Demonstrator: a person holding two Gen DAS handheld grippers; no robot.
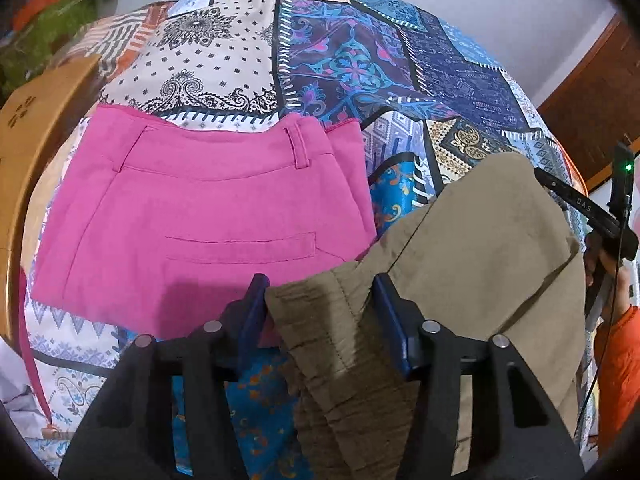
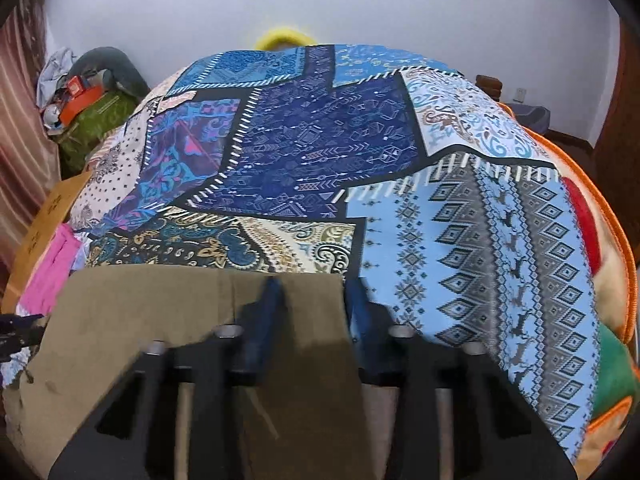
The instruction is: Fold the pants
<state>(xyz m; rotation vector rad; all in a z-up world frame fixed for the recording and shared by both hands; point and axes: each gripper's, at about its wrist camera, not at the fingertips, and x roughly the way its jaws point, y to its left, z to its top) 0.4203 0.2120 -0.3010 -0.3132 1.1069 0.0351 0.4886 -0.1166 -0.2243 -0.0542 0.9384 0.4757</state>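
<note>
Olive-khaki pants [image 1: 488, 240] lie on a patchwork bedspread [image 1: 352, 64]. My left gripper [image 1: 320, 300] has its blue pads either side of the gathered elastic waistband, with a wide gap between the pads. In the right wrist view the khaki pants [image 2: 160, 320] lie as a flat folded panel, and my right gripper [image 2: 316, 300] stands open with the cloth's right edge between its blue fingers. The right gripper's black body shows at the right edge of the left wrist view. Folded pink pants [image 1: 208, 216] lie to the left of the khaki pair.
A wooden bed frame [image 1: 36, 152] runs along the left. Clutter and a green bag [image 2: 96, 120] sit at the far left corner. An orange-edged blanket [image 2: 600, 240] lies on the right. A white wall stands behind the bed.
</note>
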